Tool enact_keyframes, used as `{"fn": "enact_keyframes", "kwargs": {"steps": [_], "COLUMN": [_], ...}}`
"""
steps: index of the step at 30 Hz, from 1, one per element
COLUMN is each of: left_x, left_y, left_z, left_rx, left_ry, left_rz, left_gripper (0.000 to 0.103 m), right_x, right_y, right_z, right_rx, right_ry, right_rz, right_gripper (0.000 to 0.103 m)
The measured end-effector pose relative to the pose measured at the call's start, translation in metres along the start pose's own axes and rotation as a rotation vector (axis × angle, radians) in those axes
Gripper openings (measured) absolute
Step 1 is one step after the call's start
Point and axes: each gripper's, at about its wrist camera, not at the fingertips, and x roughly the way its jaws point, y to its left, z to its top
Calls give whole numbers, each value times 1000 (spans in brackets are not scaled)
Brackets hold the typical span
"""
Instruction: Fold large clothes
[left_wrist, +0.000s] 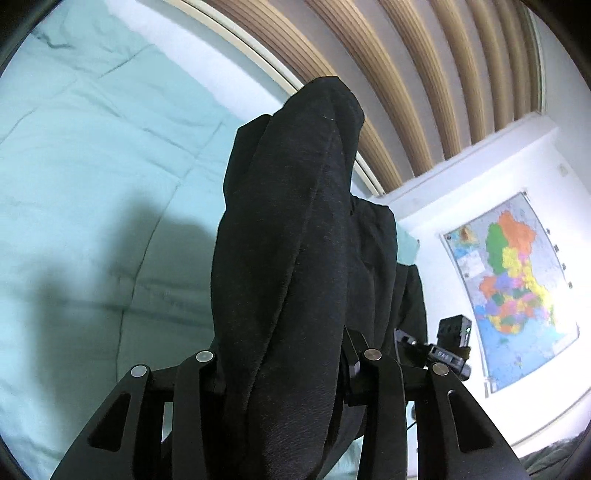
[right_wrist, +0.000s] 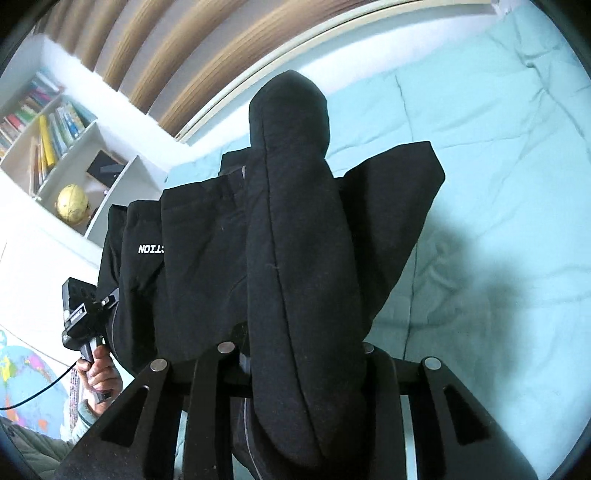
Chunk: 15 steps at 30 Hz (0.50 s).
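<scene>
left gripper (left_wrist: 284, 369) jaws clamped on a thick fold of the black garment (left_wrist: 295, 236). right gripper (right_wrist: 299, 354) jaws clamped on the same garment, which hangs lifted between both above the pale blue bedspread (right_wrist: 498, 184). white lettering (right_wrist: 152, 249) shows on the cloth.
</scene>
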Motion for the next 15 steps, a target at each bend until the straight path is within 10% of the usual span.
{"fn": "enact_keyframes", "kwargs": {"steps": [12,15], "left_x": [24,18], "left_y": [94,150], "left_z": [-129,-146], "left_rx": [-230,-405], "left_ry": [259,221], "left_rz": [166,178], "left_gripper": [45,57], "right_x": [32,41], "right_y": [-73,-115], "right_z": [-113,-137], "right_rx": [149,299], "right_ry": [282,284], "right_rz": [-164,-242], "right_gripper": [35,54]}}
